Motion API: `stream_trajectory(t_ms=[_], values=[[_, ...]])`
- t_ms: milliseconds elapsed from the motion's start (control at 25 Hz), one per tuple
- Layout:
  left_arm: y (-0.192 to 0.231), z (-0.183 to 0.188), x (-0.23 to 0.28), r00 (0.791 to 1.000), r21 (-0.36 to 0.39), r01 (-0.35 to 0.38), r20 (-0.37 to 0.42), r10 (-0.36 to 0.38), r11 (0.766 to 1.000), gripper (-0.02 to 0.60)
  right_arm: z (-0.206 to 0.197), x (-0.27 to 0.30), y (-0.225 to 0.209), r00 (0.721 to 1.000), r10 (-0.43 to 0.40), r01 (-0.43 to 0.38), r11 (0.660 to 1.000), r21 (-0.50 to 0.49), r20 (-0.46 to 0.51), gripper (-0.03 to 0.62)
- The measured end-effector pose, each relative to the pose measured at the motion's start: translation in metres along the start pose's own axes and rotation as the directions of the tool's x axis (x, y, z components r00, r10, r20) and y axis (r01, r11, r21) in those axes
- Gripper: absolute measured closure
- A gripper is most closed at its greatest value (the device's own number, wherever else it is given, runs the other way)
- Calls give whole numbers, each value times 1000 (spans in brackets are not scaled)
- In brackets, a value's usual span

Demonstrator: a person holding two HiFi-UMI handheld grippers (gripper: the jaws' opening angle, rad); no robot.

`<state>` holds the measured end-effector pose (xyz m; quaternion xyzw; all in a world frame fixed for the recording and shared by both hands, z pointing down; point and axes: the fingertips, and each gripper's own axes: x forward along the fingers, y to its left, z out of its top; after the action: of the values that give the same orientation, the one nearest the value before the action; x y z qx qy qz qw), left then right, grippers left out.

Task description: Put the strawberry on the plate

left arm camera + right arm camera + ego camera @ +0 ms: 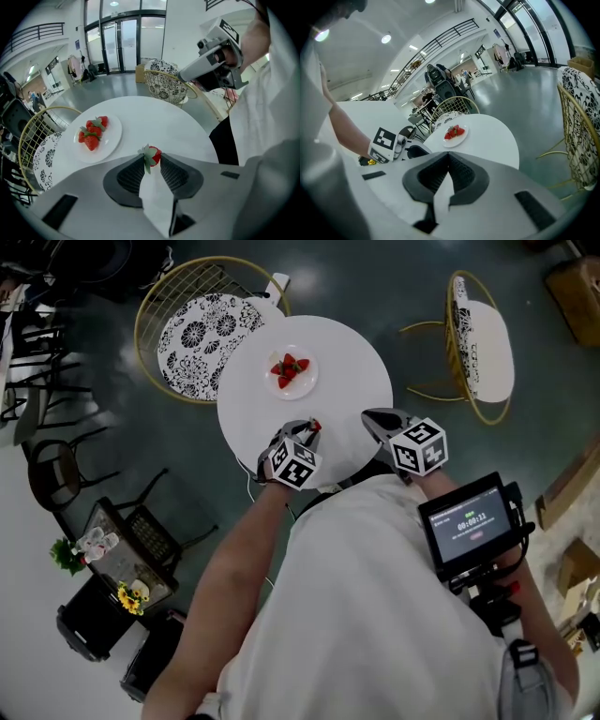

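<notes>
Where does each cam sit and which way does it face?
Head view: on the head, steeply down at the round table; torso, forearms, left gripper and right gripper show.
Left gripper view: on the left gripper, along jaws closed on a strawberry, across the table; right gripper shows.
Right gripper view: on the right gripper, along shut jaws, toward the table; left forearm shows.
All three share the plate of strawberries.

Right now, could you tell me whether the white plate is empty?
No, several red strawberries lie on the plate in the left gripper view.
</notes>
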<state>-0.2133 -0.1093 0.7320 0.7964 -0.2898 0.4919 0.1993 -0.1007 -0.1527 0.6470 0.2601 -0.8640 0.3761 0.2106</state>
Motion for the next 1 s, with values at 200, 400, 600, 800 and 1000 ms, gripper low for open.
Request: stream_trajectory(t_ms=[200, 400, 600, 800, 1000], values=[[18, 13, -14, 998, -72, -51, 44, 54, 996, 468, 10, 1, 2, 1000, 13, -13, 1000, -14, -1, 589], [40, 19, -25, 991, -165, -103, 69, 116, 981, 468, 16, 0, 6, 1000, 18, -19, 1000, -19, -5, 589], [69, 29, -26, 982, -271, -137, 87, 166, 953, 468, 20, 5, 2, 1000, 15, -15, 1000, -9, -14, 589], [82, 40, -8, 982, -313, -131, 91, 167, 941, 468, 13, 10, -9, 1000, 10, -10, 1000, 9, -16, 589], [104, 45, 20, 986, -347, -127, 56, 155, 929, 468, 19, 26, -30, 1000, 9, -8, 1000, 30, -28, 589]])
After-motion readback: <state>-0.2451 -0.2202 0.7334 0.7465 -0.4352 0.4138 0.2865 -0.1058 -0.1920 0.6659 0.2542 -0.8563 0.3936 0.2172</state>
